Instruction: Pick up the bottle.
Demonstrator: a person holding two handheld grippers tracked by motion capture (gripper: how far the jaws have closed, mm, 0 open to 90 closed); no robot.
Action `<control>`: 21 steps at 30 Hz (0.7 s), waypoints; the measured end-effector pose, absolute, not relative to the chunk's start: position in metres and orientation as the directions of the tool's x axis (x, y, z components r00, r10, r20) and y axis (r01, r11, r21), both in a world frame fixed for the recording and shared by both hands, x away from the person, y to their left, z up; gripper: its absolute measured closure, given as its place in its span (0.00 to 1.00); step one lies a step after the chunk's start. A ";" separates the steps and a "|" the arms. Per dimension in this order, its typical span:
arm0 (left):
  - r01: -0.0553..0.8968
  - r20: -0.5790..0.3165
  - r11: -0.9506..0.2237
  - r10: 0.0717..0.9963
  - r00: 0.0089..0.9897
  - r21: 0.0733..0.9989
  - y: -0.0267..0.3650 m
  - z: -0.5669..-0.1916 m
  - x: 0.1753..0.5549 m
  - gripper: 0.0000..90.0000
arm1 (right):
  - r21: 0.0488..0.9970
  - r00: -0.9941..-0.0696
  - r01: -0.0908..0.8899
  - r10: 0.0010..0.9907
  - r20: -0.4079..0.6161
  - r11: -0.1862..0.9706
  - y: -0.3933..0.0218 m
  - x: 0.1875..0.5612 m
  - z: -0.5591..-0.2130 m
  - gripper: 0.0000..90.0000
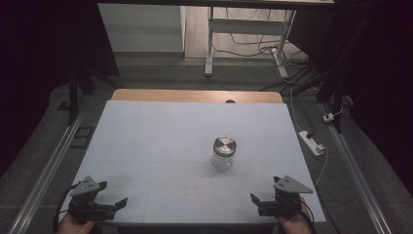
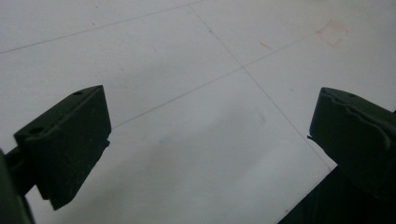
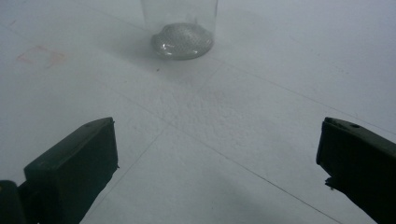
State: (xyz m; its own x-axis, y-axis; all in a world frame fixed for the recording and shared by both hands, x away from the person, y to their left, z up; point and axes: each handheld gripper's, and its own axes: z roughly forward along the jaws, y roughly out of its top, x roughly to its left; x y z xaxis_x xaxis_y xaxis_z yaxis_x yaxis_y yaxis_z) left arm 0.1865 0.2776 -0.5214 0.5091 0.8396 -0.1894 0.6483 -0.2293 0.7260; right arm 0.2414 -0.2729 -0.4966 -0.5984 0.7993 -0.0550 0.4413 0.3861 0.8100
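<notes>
A clear glass jar (image 1: 223, 153) with a round metal lid (image 1: 224, 145) stands upright on the pale table (image 1: 146, 136), ahead of both grippers and well apart from each. It lies nearer the right gripper (image 1: 264, 195), forward of it and off toward the left gripper's side; from the left gripper (image 1: 113, 193) it sits farther away, forward and across toward the right one. Both grippers rest low at the near edge of the table, one at each corner, each held from below by a hand. In the left gripper view the left gripper (image 2: 208, 140) has its jaws spread wide with nothing but bare table surface between them, crossed by thin seam lines. In the right gripper view the right gripper (image 3: 217, 158) likewise stands fully apart and holds nothing; the base of the jar (image 3: 182, 32) shows ahead of the jaws, slightly toward the left jaw, resting on the table and touching neither jaw. A faint reddish square mark (image 1: 191, 191) lies on the table between the two grippers, closer to them than the jar.
</notes>
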 end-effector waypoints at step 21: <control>0.653 -0.157 -0.278 0.836 0.526 0.705 0.272 -0.522 0.186 0.00 | 0.791 -0.633 0.474 0.774 0.001 0.387 -0.273 0.248 -0.498 0.00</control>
State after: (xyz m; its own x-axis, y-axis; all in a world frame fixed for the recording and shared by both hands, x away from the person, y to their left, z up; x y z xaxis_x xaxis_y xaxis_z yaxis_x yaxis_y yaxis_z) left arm 0.1864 0.2718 -0.5218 0.5260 0.8359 -0.1569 0.6526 -0.2783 0.7047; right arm 0.2480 -0.2729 -0.4977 -0.6326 0.7745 0.0007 0.4745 0.3868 0.7907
